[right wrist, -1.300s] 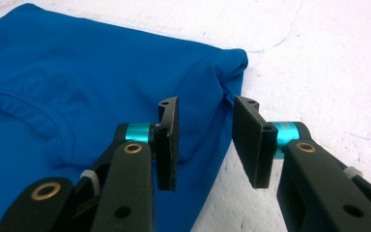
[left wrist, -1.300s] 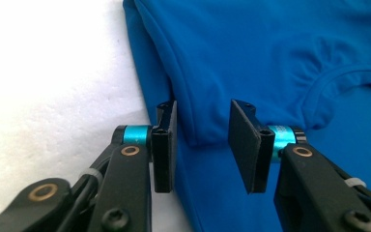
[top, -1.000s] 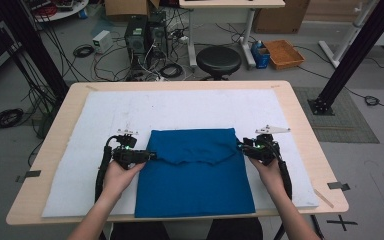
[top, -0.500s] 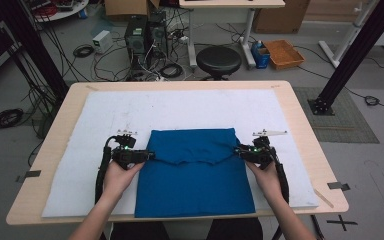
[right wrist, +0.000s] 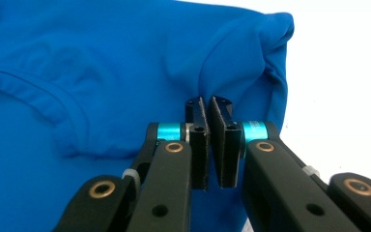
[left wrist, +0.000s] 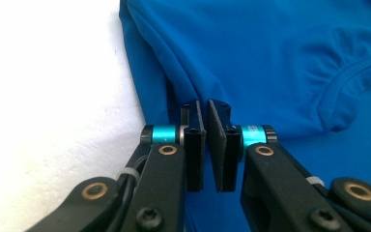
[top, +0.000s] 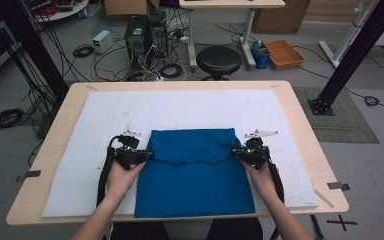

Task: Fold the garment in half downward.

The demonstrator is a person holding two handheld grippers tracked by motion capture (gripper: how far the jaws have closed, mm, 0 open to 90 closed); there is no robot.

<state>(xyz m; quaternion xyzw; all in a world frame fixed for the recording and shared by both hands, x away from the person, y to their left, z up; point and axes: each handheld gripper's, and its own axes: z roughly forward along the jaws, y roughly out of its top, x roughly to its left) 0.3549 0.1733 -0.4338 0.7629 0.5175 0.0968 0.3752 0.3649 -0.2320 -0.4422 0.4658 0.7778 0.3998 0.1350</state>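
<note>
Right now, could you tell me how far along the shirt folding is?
Early on. Done: the blue shirt lies flat on the white mat, its top already folded down. In hand: left gripper and right gripper have just closed, pinching its side edges. Left: further folds.

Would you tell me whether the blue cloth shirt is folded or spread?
Folded: the blue cloth shirt has its top layer doubled over, collar showing mid-cloth.

Left gripper (top: 147,154) and right gripper (top: 236,152) low, jaws just closed, pointing inward; forearms parallel
</note>
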